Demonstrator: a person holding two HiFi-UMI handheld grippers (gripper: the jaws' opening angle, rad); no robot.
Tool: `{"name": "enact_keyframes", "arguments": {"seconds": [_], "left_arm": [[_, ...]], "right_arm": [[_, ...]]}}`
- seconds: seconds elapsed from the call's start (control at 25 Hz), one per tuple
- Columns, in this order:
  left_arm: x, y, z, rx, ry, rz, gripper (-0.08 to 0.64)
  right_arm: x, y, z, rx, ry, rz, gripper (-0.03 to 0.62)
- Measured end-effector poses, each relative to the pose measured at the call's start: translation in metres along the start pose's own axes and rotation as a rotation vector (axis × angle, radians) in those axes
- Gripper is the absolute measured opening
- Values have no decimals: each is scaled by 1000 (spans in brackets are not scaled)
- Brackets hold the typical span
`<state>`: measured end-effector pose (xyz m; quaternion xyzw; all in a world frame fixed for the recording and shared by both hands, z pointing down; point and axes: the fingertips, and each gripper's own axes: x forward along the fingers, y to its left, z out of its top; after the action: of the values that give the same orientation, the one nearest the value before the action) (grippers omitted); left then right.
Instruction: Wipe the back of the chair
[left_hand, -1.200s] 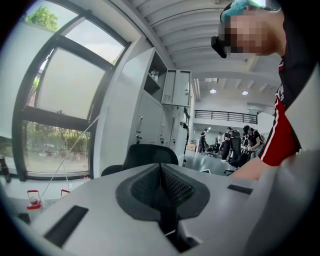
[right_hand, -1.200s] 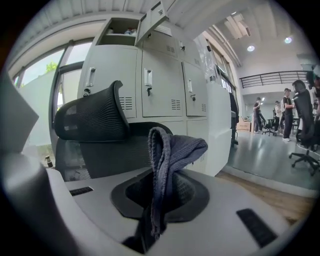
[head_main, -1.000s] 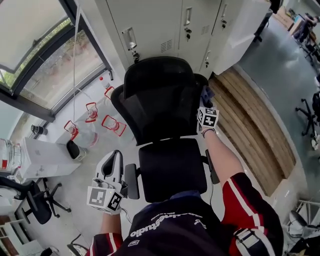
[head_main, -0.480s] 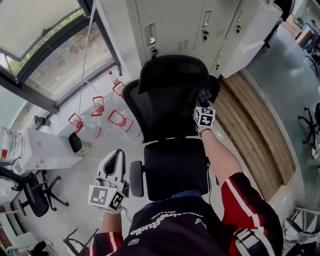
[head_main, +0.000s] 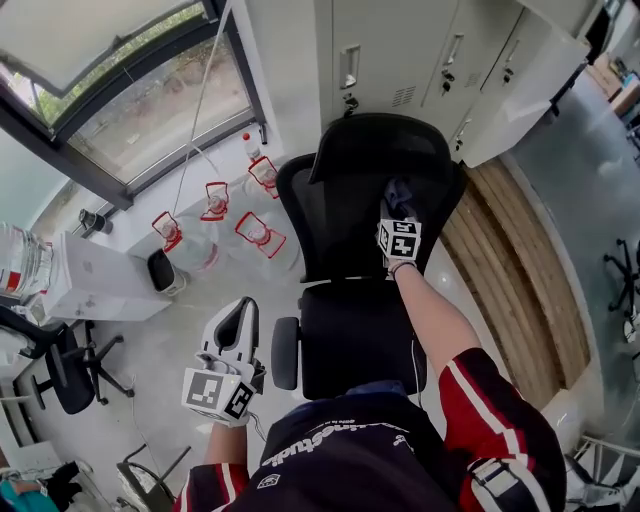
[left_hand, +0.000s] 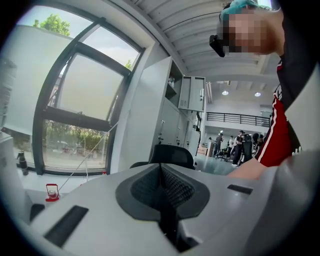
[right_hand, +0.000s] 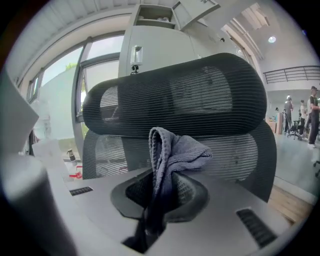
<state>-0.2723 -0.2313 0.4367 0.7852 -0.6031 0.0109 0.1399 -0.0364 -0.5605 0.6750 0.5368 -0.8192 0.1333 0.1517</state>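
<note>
Your right gripper has its jaws clamped on the crumpled grey cloth, with the black mesh chair back just ahead. Only a fold is pinched, so hard rubbing on that mesh could drag it free. Your left gripper, jaws together and empty, hangs well aside.

Lockers just behind chair, jugs beside its left

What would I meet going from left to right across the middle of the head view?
White boxy cabinet → clear water jugs with red handles → black mesh office chair → strip of wooden planks.
</note>
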Motion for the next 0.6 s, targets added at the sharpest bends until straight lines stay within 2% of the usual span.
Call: {"name": "enact_keyframes", "arguments": {"seconds": [0.6], "left_arm": [[-49, 40, -6, -42, -16, 116, 28]], "right_arm": [[35, 161, 7, -42, 6, 218, 60]]}}
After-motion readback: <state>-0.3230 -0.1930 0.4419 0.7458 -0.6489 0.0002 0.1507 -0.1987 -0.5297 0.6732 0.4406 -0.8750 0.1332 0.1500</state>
